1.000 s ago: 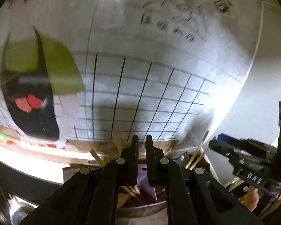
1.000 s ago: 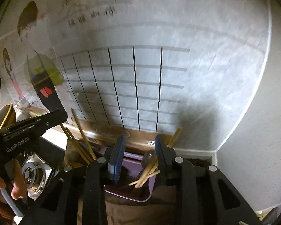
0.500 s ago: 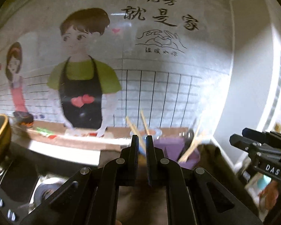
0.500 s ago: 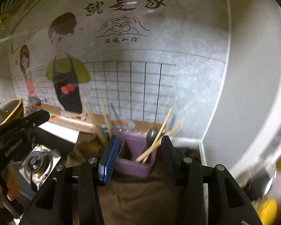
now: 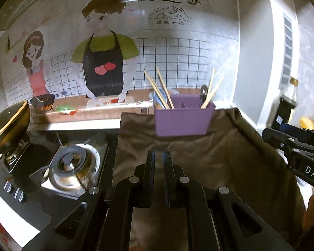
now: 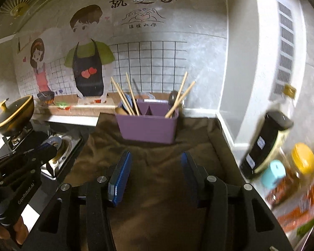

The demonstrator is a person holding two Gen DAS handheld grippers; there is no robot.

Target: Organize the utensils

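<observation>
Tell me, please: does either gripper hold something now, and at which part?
Nothing is held. The left gripper is nearly shut with nothing between its fingers; the right gripper is open over the brown cloth, empty too.

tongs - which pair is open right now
The right tongs: their blue-padded fingers stand wide apart over the brown cloth. The left tongs are shut, fingers nearly touching, holding nothing.

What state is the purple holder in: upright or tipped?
Upright. The purple holder sits flat on the brown cloth, with its chopsticks poking out the top.
</observation>
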